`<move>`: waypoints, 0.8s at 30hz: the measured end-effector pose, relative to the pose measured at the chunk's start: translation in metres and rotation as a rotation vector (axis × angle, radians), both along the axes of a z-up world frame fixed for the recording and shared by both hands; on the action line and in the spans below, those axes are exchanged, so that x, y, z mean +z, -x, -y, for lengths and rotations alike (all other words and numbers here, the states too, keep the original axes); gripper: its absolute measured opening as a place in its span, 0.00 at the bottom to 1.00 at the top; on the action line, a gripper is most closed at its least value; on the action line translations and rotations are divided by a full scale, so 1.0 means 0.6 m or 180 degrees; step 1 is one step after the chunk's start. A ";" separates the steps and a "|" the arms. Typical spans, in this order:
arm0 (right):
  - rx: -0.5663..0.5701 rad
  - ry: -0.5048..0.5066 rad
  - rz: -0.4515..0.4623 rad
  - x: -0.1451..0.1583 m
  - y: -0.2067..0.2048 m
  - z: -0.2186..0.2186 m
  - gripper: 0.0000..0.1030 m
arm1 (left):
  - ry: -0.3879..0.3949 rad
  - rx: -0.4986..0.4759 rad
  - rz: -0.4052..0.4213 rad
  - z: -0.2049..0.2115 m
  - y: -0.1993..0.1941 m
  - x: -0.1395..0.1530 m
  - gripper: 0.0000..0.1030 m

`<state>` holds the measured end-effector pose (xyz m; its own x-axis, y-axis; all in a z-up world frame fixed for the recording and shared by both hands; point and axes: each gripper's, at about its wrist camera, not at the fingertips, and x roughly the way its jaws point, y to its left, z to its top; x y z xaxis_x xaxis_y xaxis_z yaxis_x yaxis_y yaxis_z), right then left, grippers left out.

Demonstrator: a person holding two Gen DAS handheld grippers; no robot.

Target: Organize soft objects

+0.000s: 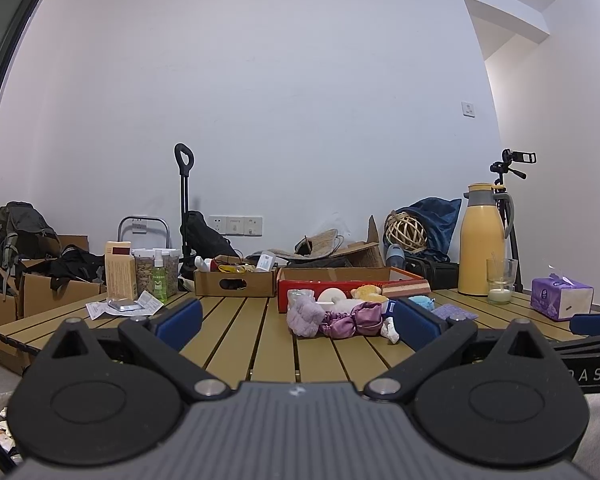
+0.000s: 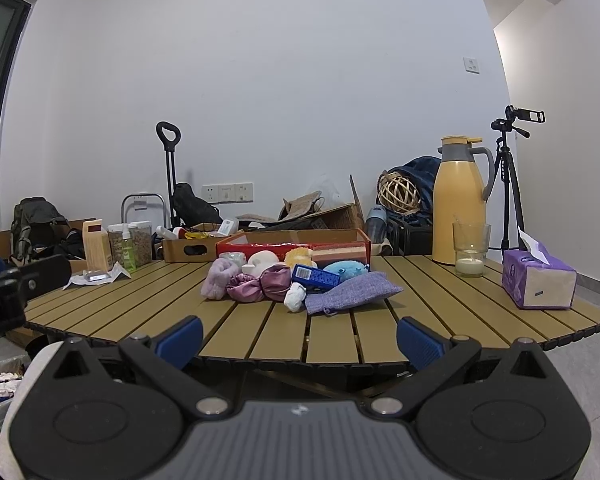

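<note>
A pile of soft things lies mid-table in front of a red box (image 2: 292,245): a lilac fluffy piece (image 2: 219,278), a pink satin scrunchie (image 2: 260,284), a white sock (image 2: 295,297), a purple cloth pouch (image 2: 350,294), a blue plush (image 2: 346,268), a blue packet (image 2: 315,277), a yellow plush (image 2: 298,256). The left wrist view shows the same scrunchie (image 1: 350,320), lilac piece (image 1: 304,314) and red box (image 1: 340,282). My left gripper (image 1: 296,326) is open and empty, low over the table before the pile. My right gripper (image 2: 300,340) is open and empty at the near table edge.
A yellow thermos (image 2: 458,204), a glass with a candle (image 2: 470,254) and a purple tissue box (image 2: 538,280) stand right. A brown cardboard box (image 2: 188,250), a green spray bottle (image 2: 127,250), jars and papers stand left. Bags and a tripod (image 2: 510,184) are behind the slatted table (image 2: 260,332).
</note>
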<state>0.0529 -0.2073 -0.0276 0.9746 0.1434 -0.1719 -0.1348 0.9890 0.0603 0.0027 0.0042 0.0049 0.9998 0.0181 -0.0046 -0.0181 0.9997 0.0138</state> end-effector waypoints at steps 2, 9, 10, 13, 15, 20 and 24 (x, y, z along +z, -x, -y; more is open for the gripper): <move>0.0000 0.0004 0.0000 -0.001 0.000 0.000 1.00 | -0.0002 -0.0002 0.0002 0.000 0.000 0.000 1.00; 0.0001 0.0004 -0.0002 -0.001 0.000 0.000 1.00 | 0.0002 -0.0002 -0.0004 0.002 0.001 0.001 1.00; 0.0002 0.0004 -0.0004 -0.001 0.000 0.000 1.00 | 0.0000 -0.0003 -0.0004 0.003 0.001 0.000 1.00; 0.0001 0.0007 -0.0010 -0.002 0.000 0.000 1.00 | 0.0004 -0.0019 -0.0022 0.002 0.001 -0.001 1.00; -0.0003 0.0010 -0.0014 -0.004 0.000 0.000 1.00 | 0.0004 -0.0030 -0.0032 0.003 0.000 -0.002 1.00; -0.0013 0.0013 -0.0049 -0.007 -0.009 0.005 1.00 | -0.0008 -0.0077 -0.0077 0.003 -0.018 -0.007 1.00; -0.0027 -0.0035 -0.0145 -0.007 -0.034 0.013 1.00 | 0.0051 -0.0084 -0.0086 -0.002 -0.050 -0.009 1.00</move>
